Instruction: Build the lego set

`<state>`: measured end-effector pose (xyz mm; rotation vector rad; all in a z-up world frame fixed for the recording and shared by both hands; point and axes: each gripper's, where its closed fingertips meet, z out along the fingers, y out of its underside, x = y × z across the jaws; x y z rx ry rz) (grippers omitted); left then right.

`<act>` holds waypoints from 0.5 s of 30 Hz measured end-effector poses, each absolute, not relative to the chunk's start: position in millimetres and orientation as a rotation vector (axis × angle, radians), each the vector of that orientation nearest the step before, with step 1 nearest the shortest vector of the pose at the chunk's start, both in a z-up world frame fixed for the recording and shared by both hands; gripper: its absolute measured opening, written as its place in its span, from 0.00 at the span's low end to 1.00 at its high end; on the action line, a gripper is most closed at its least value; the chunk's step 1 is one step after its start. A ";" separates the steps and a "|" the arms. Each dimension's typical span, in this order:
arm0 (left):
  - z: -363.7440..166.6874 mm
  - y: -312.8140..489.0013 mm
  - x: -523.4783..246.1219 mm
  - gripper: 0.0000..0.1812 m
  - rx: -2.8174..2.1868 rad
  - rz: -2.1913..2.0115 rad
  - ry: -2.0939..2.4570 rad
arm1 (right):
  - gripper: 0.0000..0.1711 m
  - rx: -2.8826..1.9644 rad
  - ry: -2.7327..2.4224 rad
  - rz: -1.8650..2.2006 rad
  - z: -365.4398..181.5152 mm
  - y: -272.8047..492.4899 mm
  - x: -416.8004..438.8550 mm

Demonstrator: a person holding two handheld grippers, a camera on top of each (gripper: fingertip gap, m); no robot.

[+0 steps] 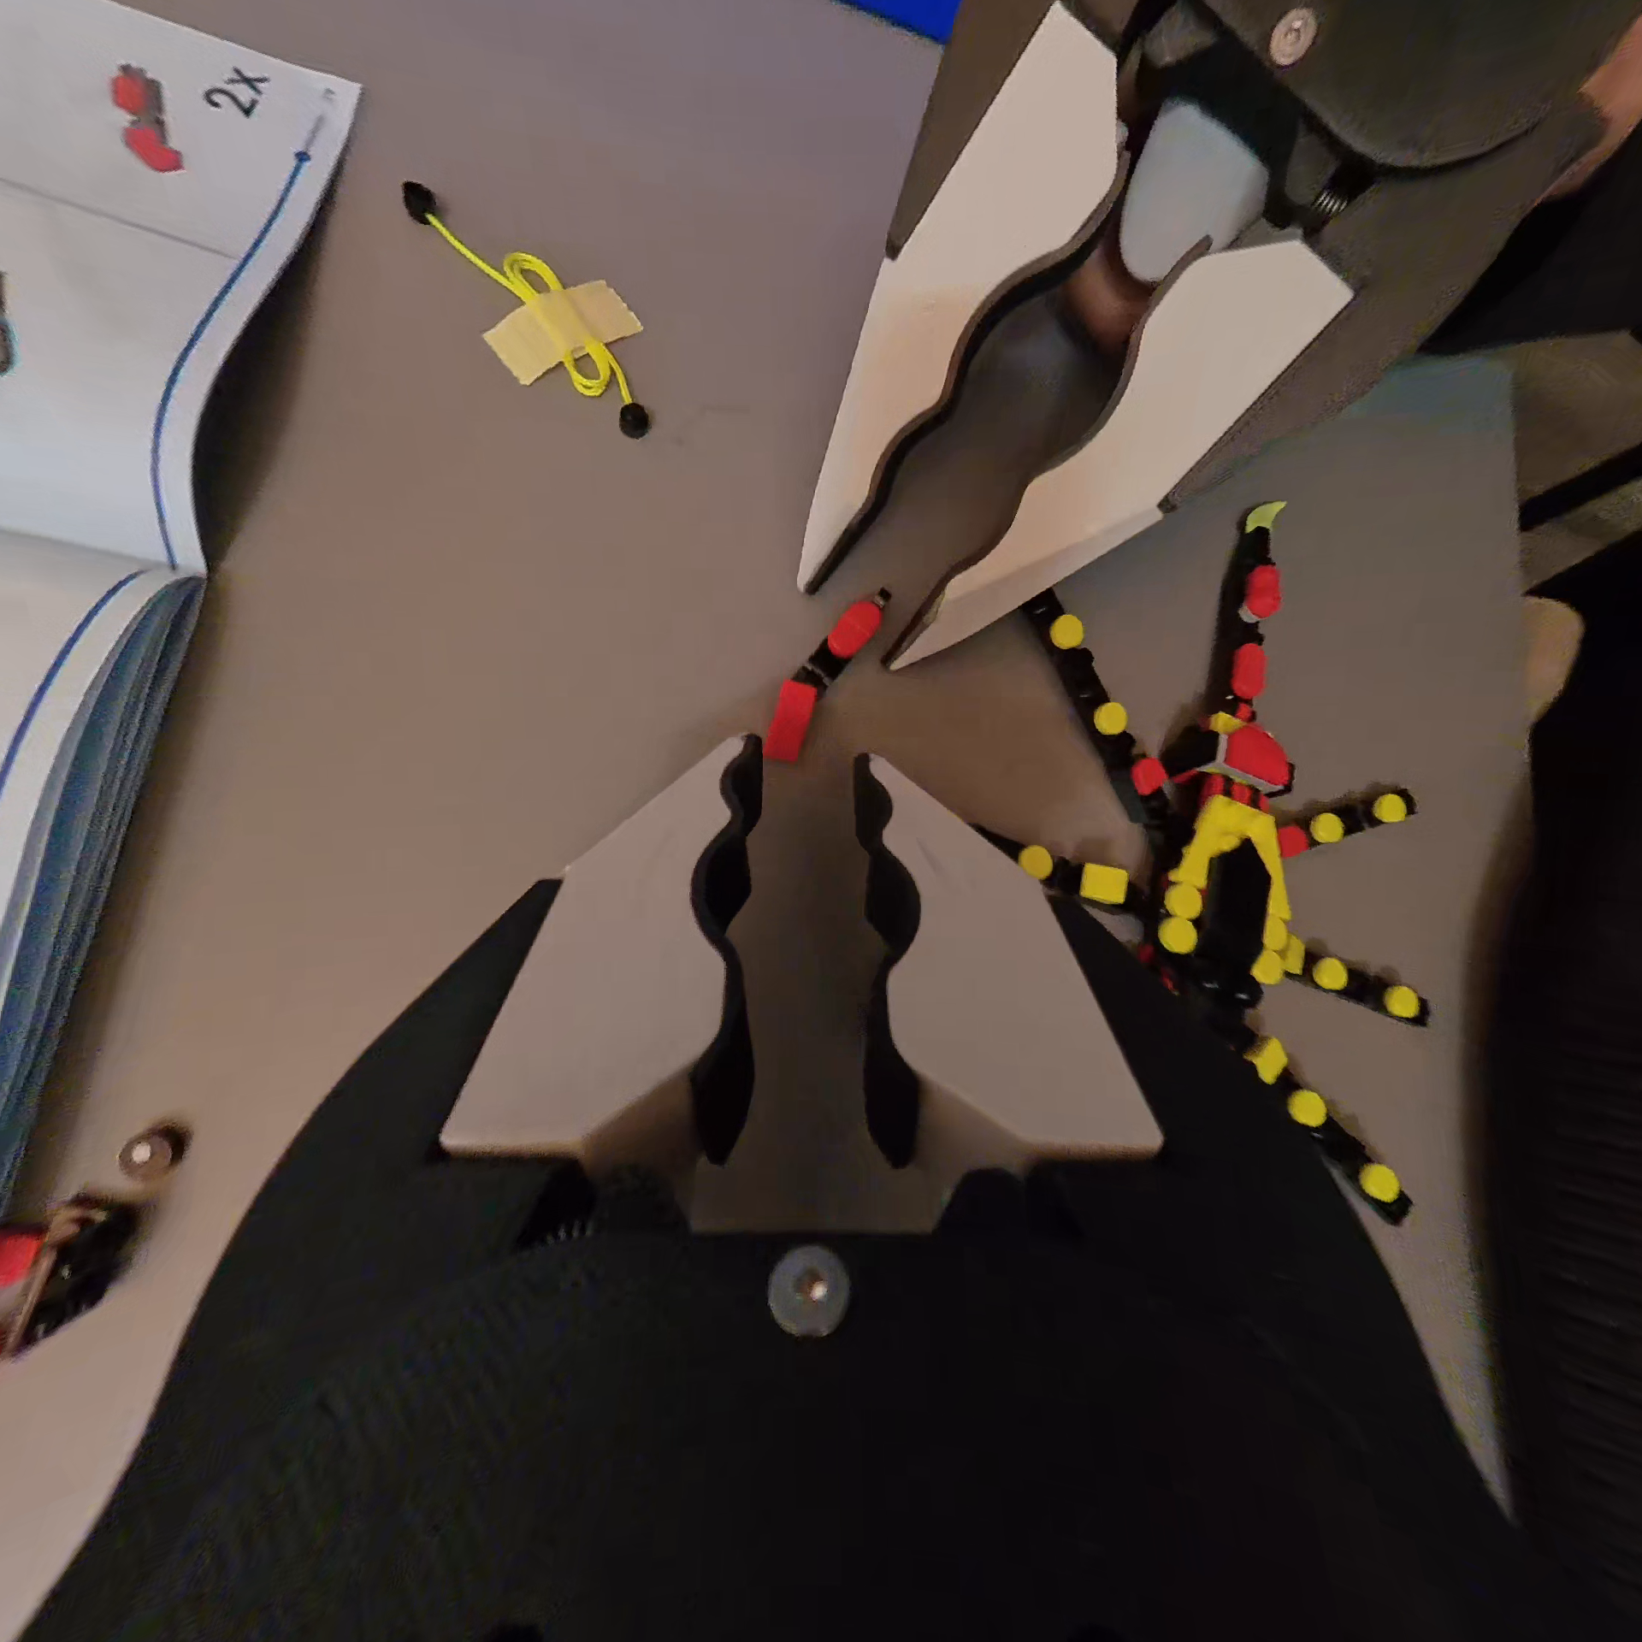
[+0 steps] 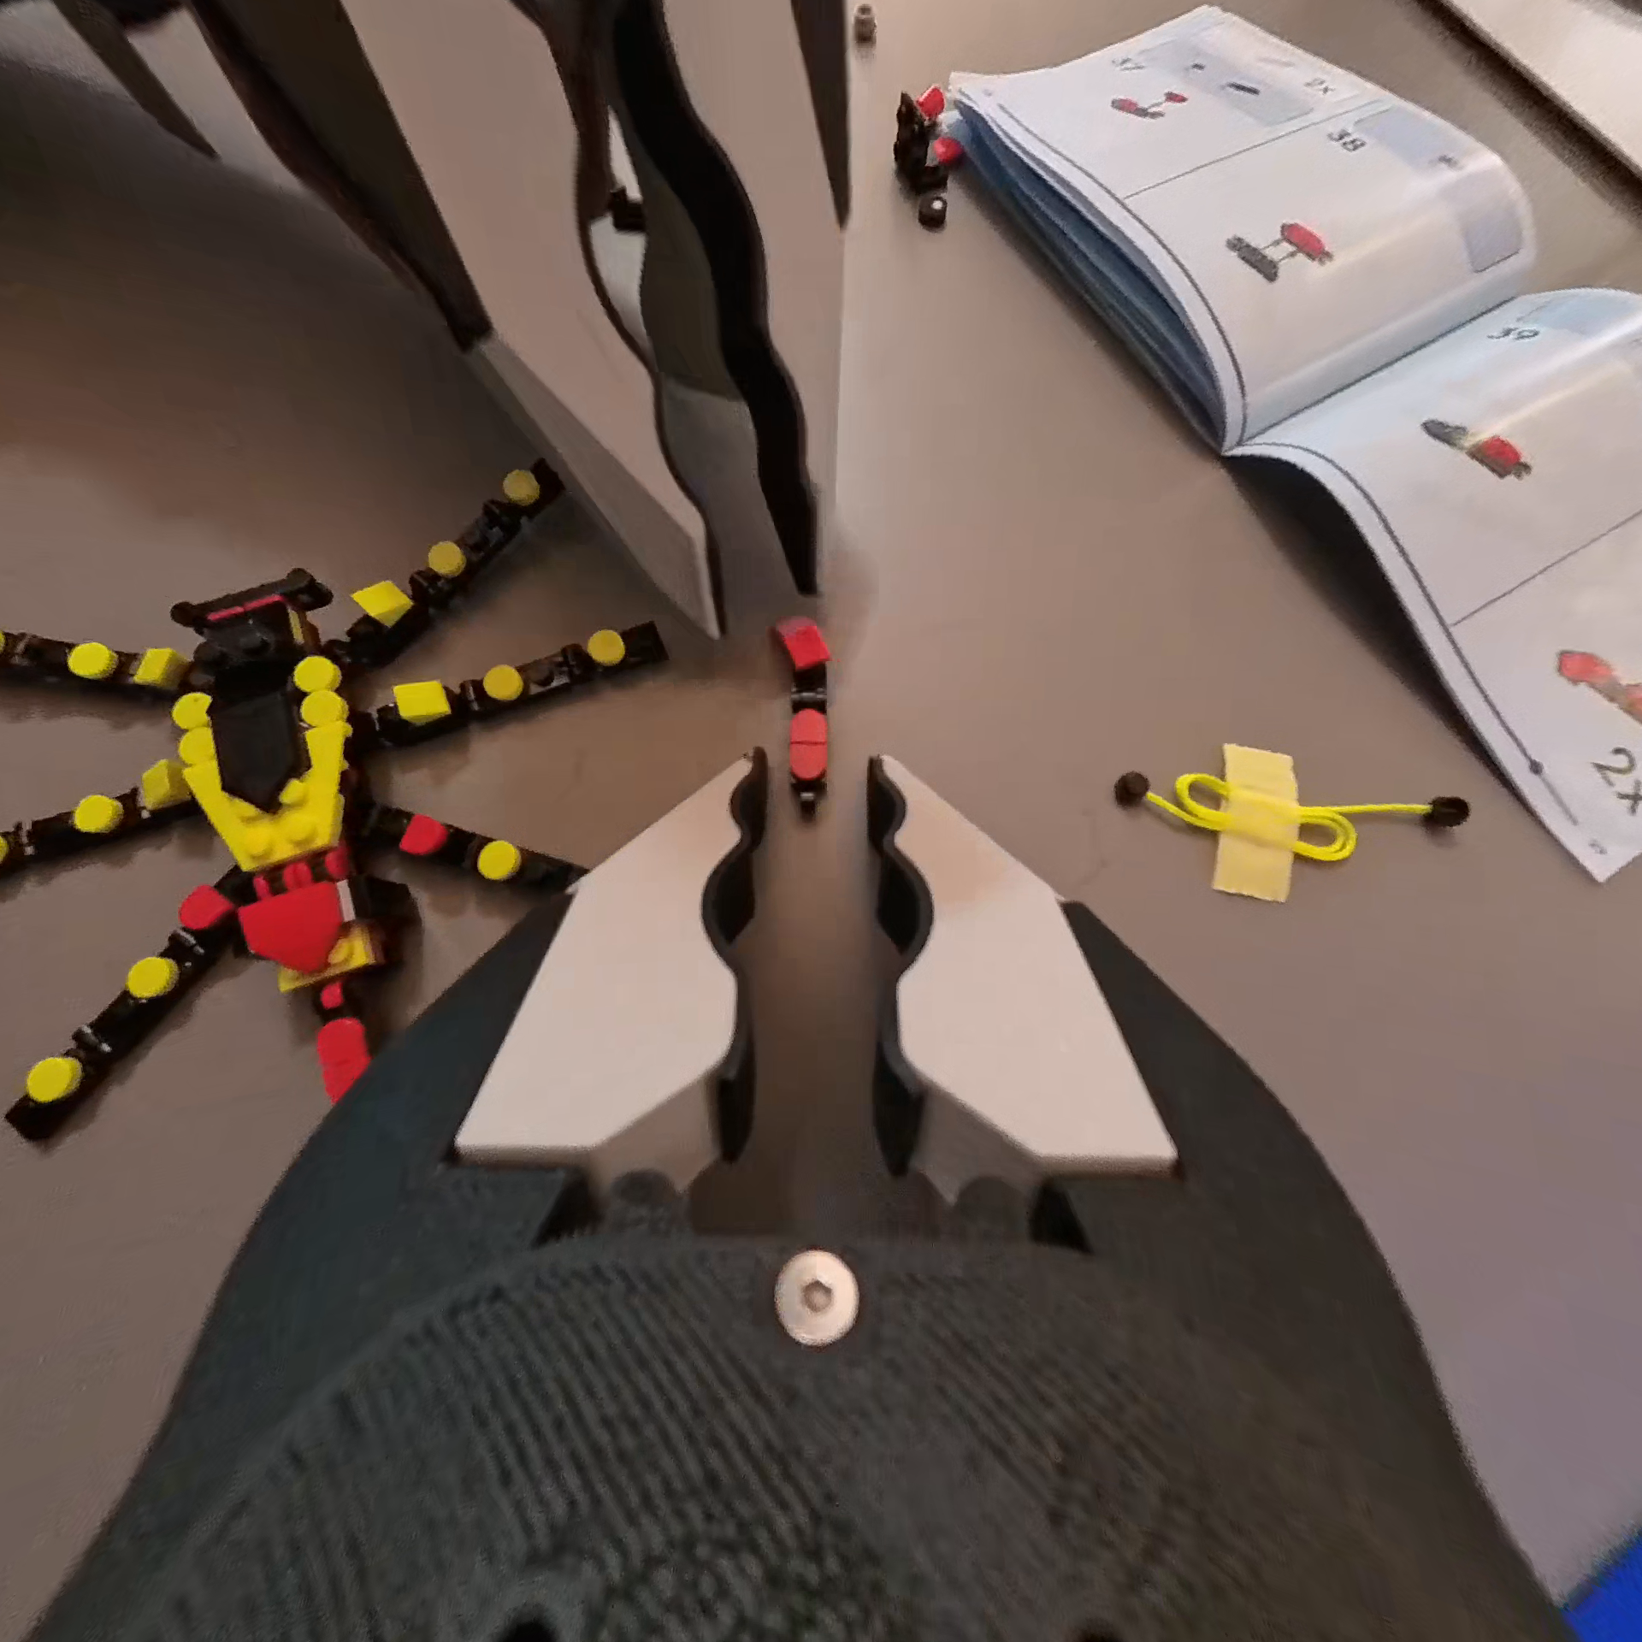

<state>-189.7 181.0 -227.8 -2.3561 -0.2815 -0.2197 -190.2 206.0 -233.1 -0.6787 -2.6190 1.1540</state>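
Observation:
A small black leg piece with two red bricks [image 1: 826, 675] lies on the grey table between the two grippers. It also shows in the right wrist view [image 2: 807, 711]. My left gripper [image 1: 807, 755] is open, its tips at one red end of the piece. My right gripper [image 2: 815, 758] is open, its tips on either side of the other end without closing on it. The right gripper [image 1: 850, 625] comes in from the upper right in the left wrist view. The left gripper [image 2: 764, 613] comes in from the top in the right wrist view. The black, yellow and red spider model [image 1: 1226, 835] [image 2: 267, 800] lies beside them.
An open instruction booklet [image 1: 89, 355] [image 2: 1333, 267] lies at the table's side. A yellow cord held by tape [image 1: 560, 329] [image 2: 1262, 817] lies nearby. A small black and red sub-assembly [image 1: 53, 1262] [image 2: 924, 133] and a loose round stud [image 1: 147, 1152] [image 2: 933, 211] sit by the booklet. Less than 4 cm separates the two grippers' tips.

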 end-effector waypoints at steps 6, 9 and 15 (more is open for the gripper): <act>-234.6 185.2 -196.2 0.03 -2.381 -0.116 -0.254 | 0.04 -0.569 -2.657 1.169 -233.0 199.4 -190.3; -234.5 184.5 -198.8 0.03 -2.383 -0.089 -0.240 | 0.04 -0.527 -2.672 1.170 -232.8 197.2 -191.7; -234.6 182.4 -200.6 0.03 -2.390 -0.084 -0.236 | 0.04 -0.486 -2.685 1.189 -232.7 195.8 -195.3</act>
